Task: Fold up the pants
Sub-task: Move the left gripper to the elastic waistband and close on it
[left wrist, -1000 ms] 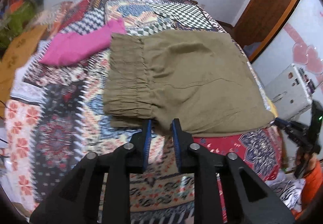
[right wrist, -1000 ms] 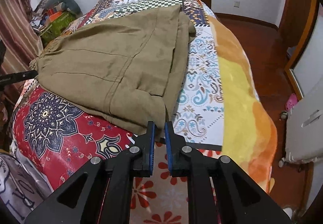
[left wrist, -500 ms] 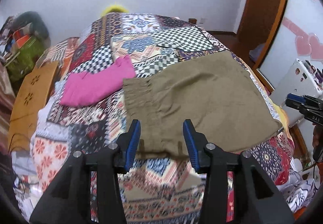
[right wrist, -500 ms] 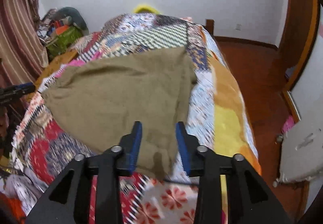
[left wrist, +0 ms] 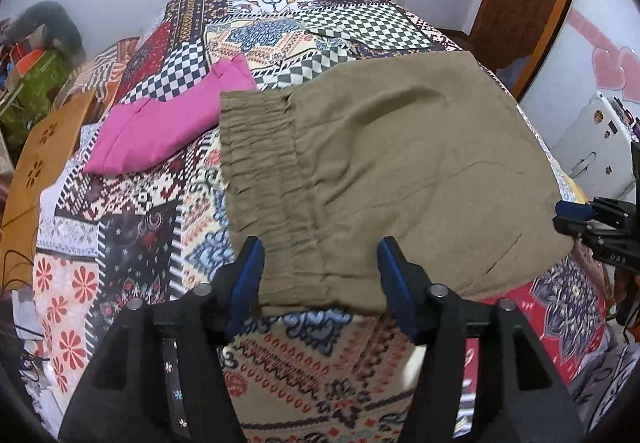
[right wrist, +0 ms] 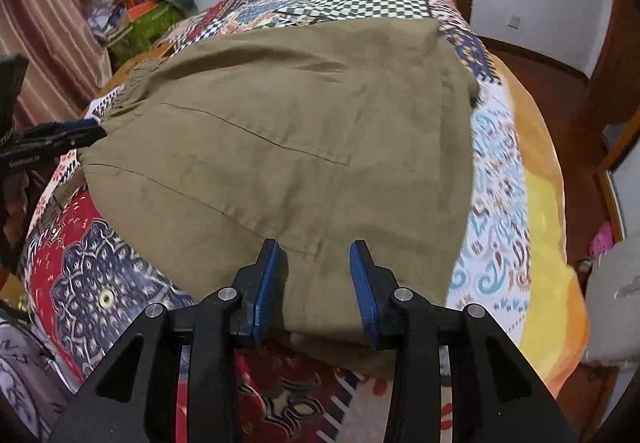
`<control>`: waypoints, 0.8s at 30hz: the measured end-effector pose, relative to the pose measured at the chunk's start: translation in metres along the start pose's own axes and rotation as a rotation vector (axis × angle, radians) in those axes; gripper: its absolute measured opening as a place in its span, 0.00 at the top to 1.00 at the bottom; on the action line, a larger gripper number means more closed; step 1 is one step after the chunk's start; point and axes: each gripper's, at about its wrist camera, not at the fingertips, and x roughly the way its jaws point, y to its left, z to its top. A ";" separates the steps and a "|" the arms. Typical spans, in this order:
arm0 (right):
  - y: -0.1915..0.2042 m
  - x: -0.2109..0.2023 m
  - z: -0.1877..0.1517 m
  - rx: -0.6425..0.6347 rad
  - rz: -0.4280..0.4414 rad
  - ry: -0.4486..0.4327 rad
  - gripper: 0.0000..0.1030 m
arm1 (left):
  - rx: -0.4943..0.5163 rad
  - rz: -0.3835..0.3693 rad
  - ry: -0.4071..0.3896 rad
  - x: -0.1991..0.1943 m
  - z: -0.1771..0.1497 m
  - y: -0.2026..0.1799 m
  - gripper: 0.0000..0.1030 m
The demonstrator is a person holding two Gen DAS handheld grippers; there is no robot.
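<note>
We had the olive pants (left wrist: 384,179) lying folded flat on the bed's patchwork quilt (left wrist: 280,27), near the bed's near edge. Landmark: the pants.

Left claw (left wrist: 320,275): jaws apart, nothing clamped. They had just been opening. The near edge of the pants, at the elastic waistband (left wrist: 260,171) end, sat between the blue pads (left wrist: 250,275), but the pads did not press on the cloth. From the right wrist view the left claw (right wrist: 86,133) showed at the waistband corner of the pants, tips just at the fabric edge; contact there we could not tell.

Right claw (right wrist: 316,283): jaws apart too, narrower gap than the left. They had opened within the last second. The near edge of the pants lay between its pads (right wrist: 266,283); no pinch visible. In the left wrist view the right claw (left wrist: 572,213) sat just beside the pants' corner opposite the waistband.

Pants surface: mostly smooth, a few creases, a seam line (right wrist: 256,135) running across the top layer.

Pink garment (left wrist: 168,127) lay on the quilt just beyond the waistband end, its corner touching or nearly touching the pants; we could not tell which. Yellow-orange blanket (right wrist: 536,211) sat past the pants on the side away from the waistband, with a strip of quilt between. Brown board (left wrist: 44,159) stood beyond the pink garment, well apart from the pants.
</note>
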 end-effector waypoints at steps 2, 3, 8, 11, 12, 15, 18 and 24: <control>-0.006 -0.004 -0.005 0.019 0.003 -0.003 0.67 | -0.019 -0.010 0.002 0.000 -0.006 0.007 0.37; -0.009 -0.006 -0.009 0.027 0.007 -0.003 0.67 | -0.031 -0.018 0.002 -0.001 -0.009 0.010 0.36; -0.023 -0.011 -0.017 0.056 -0.039 0.010 0.66 | -0.094 -0.048 0.020 0.000 -0.019 0.022 0.33; -0.035 -0.014 -0.024 0.092 -0.044 0.016 0.66 | -0.136 -0.079 0.022 -0.001 -0.021 0.028 0.33; -0.037 -0.015 -0.026 0.101 -0.045 0.017 0.66 | -0.141 -0.081 0.023 -0.002 -0.020 0.028 0.33; -0.040 -0.021 -0.027 0.108 -0.059 0.019 0.66 | -0.119 -0.054 0.021 -0.009 -0.017 0.025 0.33; -0.046 -0.026 -0.026 0.126 -0.058 0.024 0.66 | -0.067 -0.004 0.008 -0.020 -0.012 0.018 0.34; -0.043 -0.047 -0.004 0.104 -0.085 -0.037 0.63 | -0.032 0.057 -0.068 -0.051 0.005 0.017 0.34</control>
